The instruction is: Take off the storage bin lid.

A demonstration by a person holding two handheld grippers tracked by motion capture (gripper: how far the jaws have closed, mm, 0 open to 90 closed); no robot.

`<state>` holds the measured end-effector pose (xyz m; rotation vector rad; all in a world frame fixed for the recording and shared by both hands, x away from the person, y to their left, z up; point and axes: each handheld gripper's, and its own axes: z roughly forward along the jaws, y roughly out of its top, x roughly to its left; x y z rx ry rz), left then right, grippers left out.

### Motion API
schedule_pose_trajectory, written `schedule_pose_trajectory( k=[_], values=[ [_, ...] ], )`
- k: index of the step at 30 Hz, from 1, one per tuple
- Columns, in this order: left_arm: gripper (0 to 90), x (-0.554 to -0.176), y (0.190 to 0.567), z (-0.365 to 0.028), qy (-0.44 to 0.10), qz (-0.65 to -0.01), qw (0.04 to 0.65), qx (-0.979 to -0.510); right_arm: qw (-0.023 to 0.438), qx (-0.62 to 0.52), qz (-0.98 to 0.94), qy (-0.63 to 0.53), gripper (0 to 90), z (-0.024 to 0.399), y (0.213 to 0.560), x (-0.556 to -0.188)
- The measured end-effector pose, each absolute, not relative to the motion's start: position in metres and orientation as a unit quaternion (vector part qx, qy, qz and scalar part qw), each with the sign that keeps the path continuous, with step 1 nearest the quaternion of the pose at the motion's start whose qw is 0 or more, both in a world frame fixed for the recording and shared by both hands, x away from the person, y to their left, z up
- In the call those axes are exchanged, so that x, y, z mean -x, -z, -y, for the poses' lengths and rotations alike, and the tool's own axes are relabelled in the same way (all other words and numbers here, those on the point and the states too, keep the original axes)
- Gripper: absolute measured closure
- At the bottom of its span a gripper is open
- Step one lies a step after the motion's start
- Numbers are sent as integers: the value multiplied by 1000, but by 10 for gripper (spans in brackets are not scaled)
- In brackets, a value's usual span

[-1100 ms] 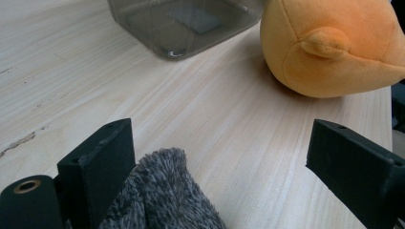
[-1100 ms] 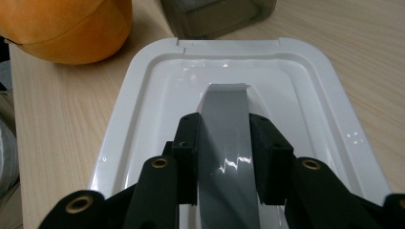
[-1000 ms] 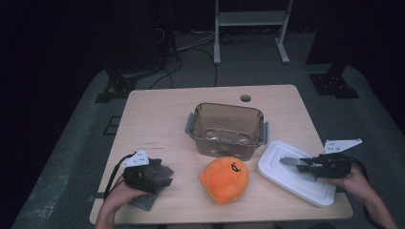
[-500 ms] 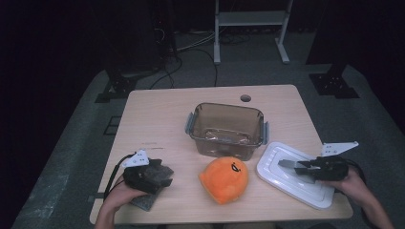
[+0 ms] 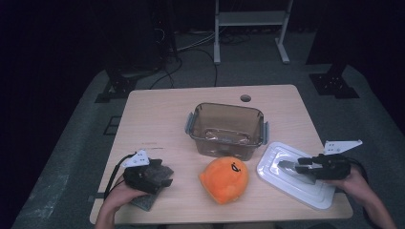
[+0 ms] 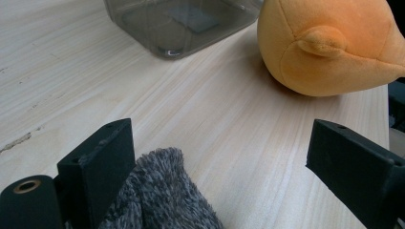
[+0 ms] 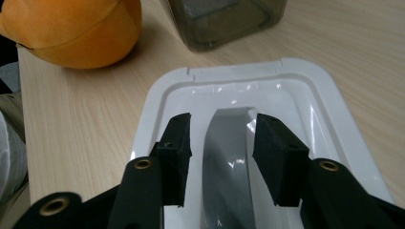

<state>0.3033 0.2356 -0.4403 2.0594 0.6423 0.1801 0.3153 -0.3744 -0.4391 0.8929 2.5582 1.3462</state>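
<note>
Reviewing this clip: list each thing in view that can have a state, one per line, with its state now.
Clear container: upright, lid off, nothing visible inside.
White lid: flat on the table, off the container, grey handle strip up.
Orange plush toy: resting on the table, outside the container.
Grey fuzzy cloth: lying under the left hand-held gripper.
Left hand-held gripper: open.
Right hand-held gripper: jaws just opened, straddling the lid's strip, not pressing.

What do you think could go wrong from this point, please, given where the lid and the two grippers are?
1. The right gripper has just been opening; its pads stand clear on either side of the grey handle of the white lid, so a lift now would likely leave the lid behind.
2. The lid overhangs the table near its corner, so a nudge might tip it off.
3. The left gripper is open beside a grey fuzzy cloth, which could snag.
</note>
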Motion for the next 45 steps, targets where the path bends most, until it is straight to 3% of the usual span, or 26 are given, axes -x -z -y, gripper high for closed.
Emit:
schedule_pose_trajectory(
  k=[21, 45],
  values=[
    [80, -303, 440, -235, -72, -260, 470, -840, 46, -173, -857, -484, 436, 300, 383, -308],
    [68, -302, 440, -237, -71, -260, 471, -840, 9, -77, -876, -476, 319, 217, 368, -311]
  ],
)
